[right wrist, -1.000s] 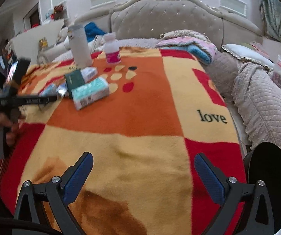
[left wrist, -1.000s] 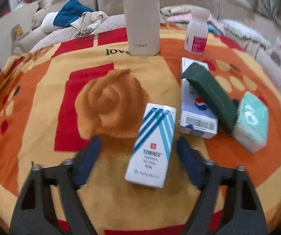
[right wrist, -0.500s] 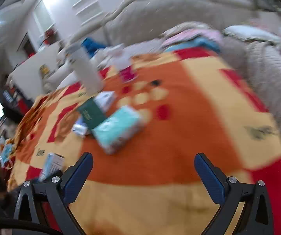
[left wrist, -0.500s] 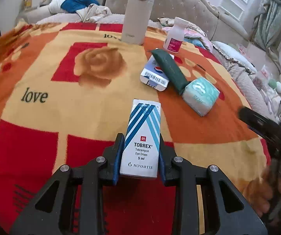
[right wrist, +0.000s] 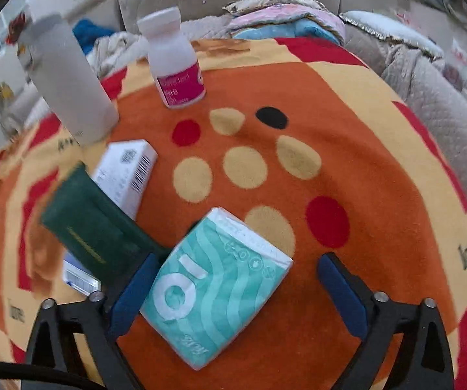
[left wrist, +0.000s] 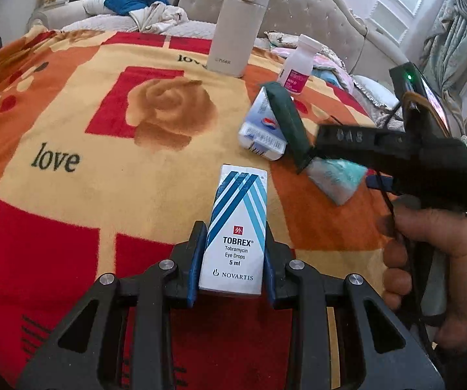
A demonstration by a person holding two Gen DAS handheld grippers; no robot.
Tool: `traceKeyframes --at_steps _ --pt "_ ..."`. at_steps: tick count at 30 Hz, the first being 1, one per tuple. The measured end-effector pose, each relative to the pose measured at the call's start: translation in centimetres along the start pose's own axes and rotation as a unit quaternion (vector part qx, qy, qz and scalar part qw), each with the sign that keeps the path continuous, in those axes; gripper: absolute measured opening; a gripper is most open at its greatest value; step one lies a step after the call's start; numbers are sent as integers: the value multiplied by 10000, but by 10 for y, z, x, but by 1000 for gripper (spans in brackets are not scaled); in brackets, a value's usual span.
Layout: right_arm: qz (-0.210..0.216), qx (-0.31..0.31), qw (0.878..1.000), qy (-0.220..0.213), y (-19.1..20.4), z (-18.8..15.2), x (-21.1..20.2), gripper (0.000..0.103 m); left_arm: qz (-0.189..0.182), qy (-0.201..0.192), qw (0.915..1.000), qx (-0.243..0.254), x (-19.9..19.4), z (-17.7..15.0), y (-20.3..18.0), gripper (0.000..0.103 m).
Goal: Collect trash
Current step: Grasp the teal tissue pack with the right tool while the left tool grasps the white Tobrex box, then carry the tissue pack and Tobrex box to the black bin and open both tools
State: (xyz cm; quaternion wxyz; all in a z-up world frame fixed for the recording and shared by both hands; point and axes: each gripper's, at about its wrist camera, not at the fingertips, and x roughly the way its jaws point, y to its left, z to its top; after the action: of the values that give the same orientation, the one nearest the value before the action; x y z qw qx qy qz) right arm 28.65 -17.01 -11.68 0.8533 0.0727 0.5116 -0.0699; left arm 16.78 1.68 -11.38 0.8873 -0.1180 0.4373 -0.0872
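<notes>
My left gripper [left wrist: 233, 240] is shut on a white and blue eye drops box [left wrist: 238, 208], held upright above the blanket. In the right wrist view a teal tissue pack [right wrist: 217, 286] lies flat between the fingers of my right gripper [right wrist: 236, 289]. Its jaws are closing. The left pad [right wrist: 132, 289] is at the pack's edge and the right pad stands well off it. In the left wrist view the right gripper's black body [left wrist: 396, 162], held by a hand [left wrist: 435, 253], hangs over the tissue pack [left wrist: 334, 178].
A dark green box [right wrist: 93, 237] leans on a white barcoded box [right wrist: 126, 172] just left of the pack. Behind stand a white bottle with a pink label [right wrist: 175, 61] and a beige flask [right wrist: 67, 87]. The orange and red blanket [right wrist: 363, 169] covers a bed; pillows lie beyond.
My left gripper shut on the eye drops box and drew it back off the blanket. My right gripper swung left and down over the tissue pack, and its jaws have narrowed.
</notes>
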Motion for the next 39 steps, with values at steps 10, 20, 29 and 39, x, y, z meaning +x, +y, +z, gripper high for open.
traceKeyframes --at_steps 10,20,29,39 --pt "1235 -1004 9865 -386 -54 -50 -52 49 -26 -7 10000 55 -3 -4 -3 29" --pt "2097 -732 9678 -1188 -116 -130 -98 48 -361 -209 9972 615 -18 -19 -41 29" --pt "2025 -833 9667 -1325 -136 -136 -110 48 336 -428 9915 1185 -16 -35 -72 29" --pt "1874 -287 9689 -1590 -194 -137 -124 49 605 -374 9857 1526 -12 -50 -85 29"
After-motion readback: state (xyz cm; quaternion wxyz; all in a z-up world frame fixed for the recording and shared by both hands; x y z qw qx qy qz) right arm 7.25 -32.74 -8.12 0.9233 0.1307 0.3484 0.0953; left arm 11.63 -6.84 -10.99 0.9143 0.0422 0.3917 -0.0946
